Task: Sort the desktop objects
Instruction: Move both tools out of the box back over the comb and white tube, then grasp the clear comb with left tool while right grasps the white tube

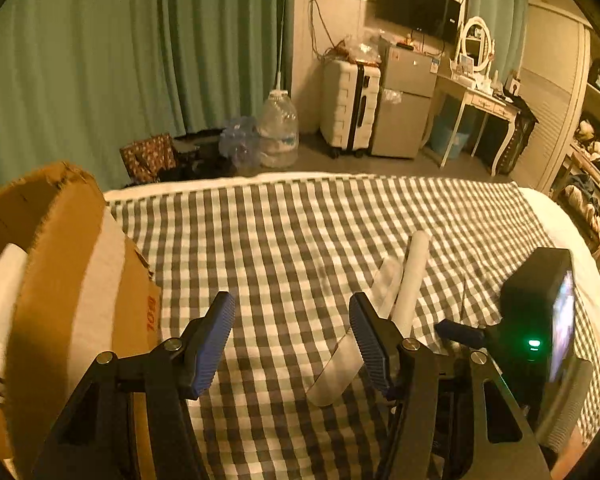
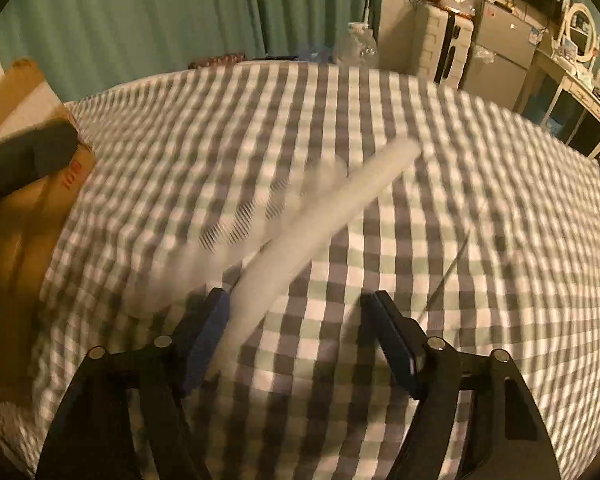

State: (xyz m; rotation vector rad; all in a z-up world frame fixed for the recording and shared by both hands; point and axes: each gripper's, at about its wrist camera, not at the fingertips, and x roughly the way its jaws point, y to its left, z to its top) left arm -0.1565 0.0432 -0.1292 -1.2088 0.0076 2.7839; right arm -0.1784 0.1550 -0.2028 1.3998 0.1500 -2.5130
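Observation:
A white tube [image 1: 412, 280] lies on the grey-and-white checked cloth [image 1: 280, 232], with a clear flat strip [image 1: 340, 368] slanting beside it. My left gripper [image 1: 291, 304] hovers open over bare cloth, left of both, with nothing between its blue pads. In the blurred right wrist view the white tube [image 2: 320, 220] runs diagonally. Its near end lies inside my right gripper [image 2: 298, 298], close to the left pad [image 2: 208, 332], while the right pad stands well apart from it. The clear strip [image 2: 260, 216] shows fine tick marks just left of the tube.
An open cardboard box [image 1: 60, 280] stands at the cloth's left edge with a white object [image 1: 0, 292] inside. A thin dark rod [image 2: 452, 264] lies right of the tube. Beyond the bed are green curtains, a water jug [image 1: 278, 132], a suitcase [image 1: 350, 108] and a small fridge.

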